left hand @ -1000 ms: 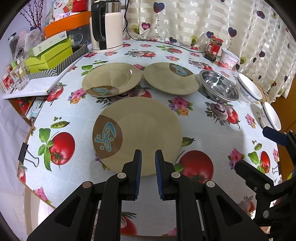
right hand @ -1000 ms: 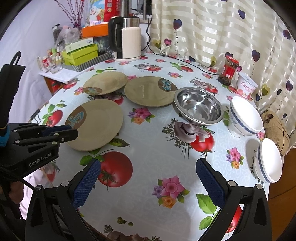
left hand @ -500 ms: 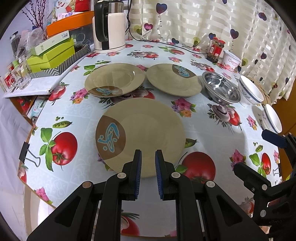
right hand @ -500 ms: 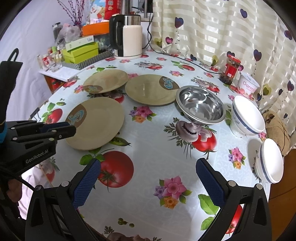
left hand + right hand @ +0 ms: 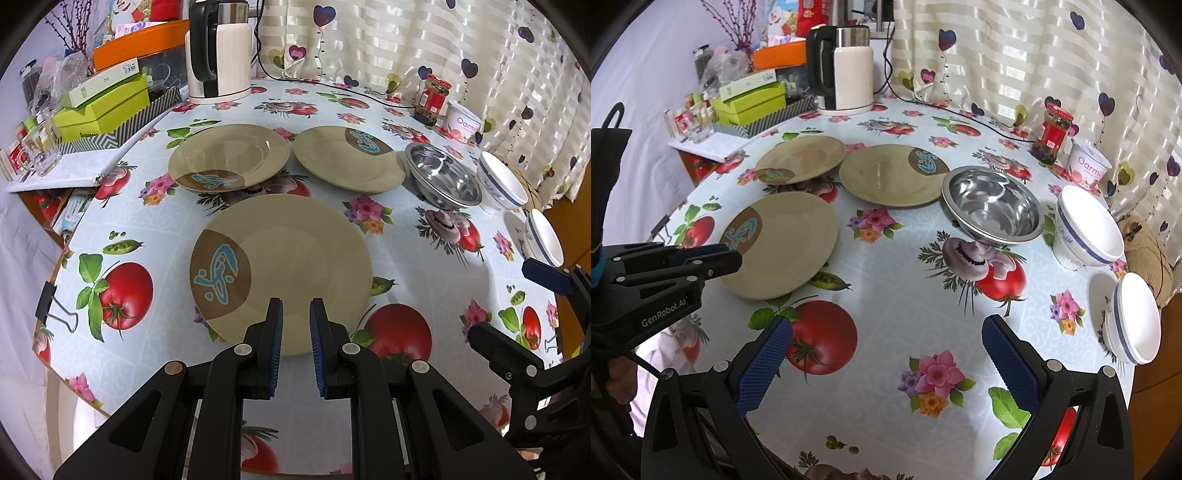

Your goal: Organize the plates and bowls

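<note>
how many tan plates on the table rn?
3. Near plate lies just ahead of the left tool. Far-left plate sits by the green boxes. Far-right plate lies beside the steel bowl. None stacked or hidden, as far as shows.

Both hand-held grippers are matte black plastic frames with silver round screw heads at the joints. Left gripper (image 5: 296, 314) — slim fingers lined with ribbed blue pads (image 5: 276, 334); white "GenRobot.AI" lettering on its side. Right gripper (image 5: 886, 363) — broader fingers faced with textured blue pads (image 5: 764, 363).
</note>
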